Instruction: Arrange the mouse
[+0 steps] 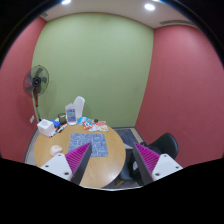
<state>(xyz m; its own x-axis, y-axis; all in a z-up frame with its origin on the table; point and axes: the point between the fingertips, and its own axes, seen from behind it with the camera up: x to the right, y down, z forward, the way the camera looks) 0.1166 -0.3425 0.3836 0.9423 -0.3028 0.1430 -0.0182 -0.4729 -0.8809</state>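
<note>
Gripper view. Room with green and red walls; round wooden worktop point(95, 165) ahead of and below the tool point(103, 158).

Item 1, tool: both fingers spread wide with nothing between the pads point(81, 157); it hangs above the near half of the worktop, well short of anything on it.

Item 2, mouse: not identifiable. Small objects cluster at the worktop's 11 to 12 o'clock side, too small to name; any of them might be the mouse, or it may be hidden. A blue patterned mat point(82, 144) lies near the centre, possibly the intended resting place.

Item 3, containers: a white box-like object point(45, 127) at 10 o'clock and a pale upright jug-like item point(76, 110) at 12 o'clock; contents of both cannot be seen.

Item 4, surroundings: standing fan point(38, 82) beyond the worktop at 10 o'clock; dark chair point(163, 146) at 3 o'clock.

Risks, as judged: the target is unconfirmed, so an approach could settle on the wrong object; reaching into the crowded far cluster could knock the upright jug-like item or push neighbours off the edge.
</note>
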